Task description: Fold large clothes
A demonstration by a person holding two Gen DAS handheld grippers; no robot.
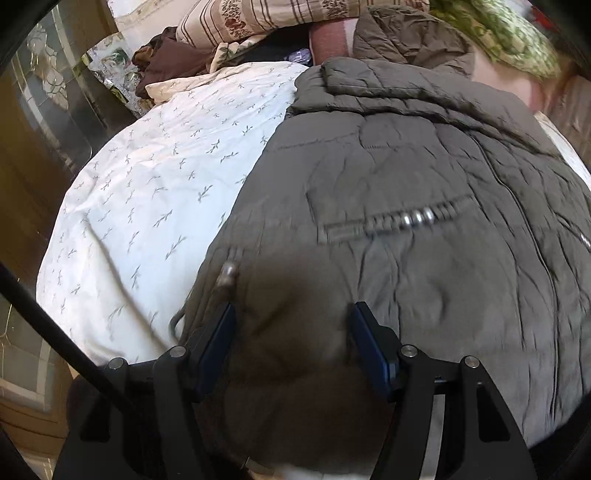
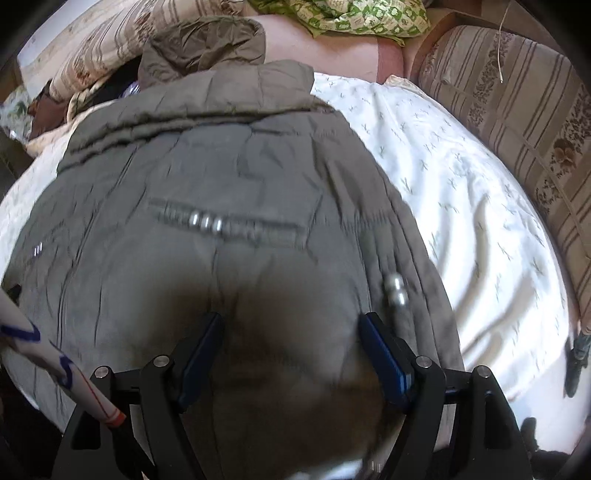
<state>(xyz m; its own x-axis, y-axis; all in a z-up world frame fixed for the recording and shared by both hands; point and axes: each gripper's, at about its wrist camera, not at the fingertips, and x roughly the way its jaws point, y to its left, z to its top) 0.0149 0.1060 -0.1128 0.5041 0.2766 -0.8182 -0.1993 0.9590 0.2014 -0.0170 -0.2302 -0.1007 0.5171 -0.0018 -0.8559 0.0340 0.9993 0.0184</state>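
Blue-padded black left gripper (image 1: 291, 332) sits low over the hem of a grey-brown quilted jacket (image 1: 406, 166), jaws spread wide, fabric bulging up between them but nothing pinched; whether the pads actually touch the cloth is hard to tell, the near fabric is dark and blurred. Right gripper (image 2: 290, 341) same story: jaws wide apart, poised over the hem of the jacket (image 2: 221, 166), holding nothing, contact unclear. Both point forward along the jacket toward its collar, tilted down at it.

Jacket lies spread flat, front up, on a bed with a white leaf-print cover (image 1: 155, 177), hem nearest the cameras, hood (image 2: 207, 44) at the far end. Metal cord toggle (image 1: 227, 275) at the left hem edge, just beside the left gripper's left finger; another toggle (image 2: 395, 290) just past the right gripper's right finger. Zipped pocket (image 1: 399, 219) mid-jacket in the left view, its twin (image 2: 225, 223) in the right view. Motion blur smears the zips.

White tube with blue marks and a red tip (image 2: 55, 365) crosses the lower left of the right view, cut off by the frame.

Far end: striped floral cushions (image 2: 517, 110), green patterned cloth (image 2: 351, 16), brown clothes heap (image 1: 170, 59), partly hidden behind the hood.
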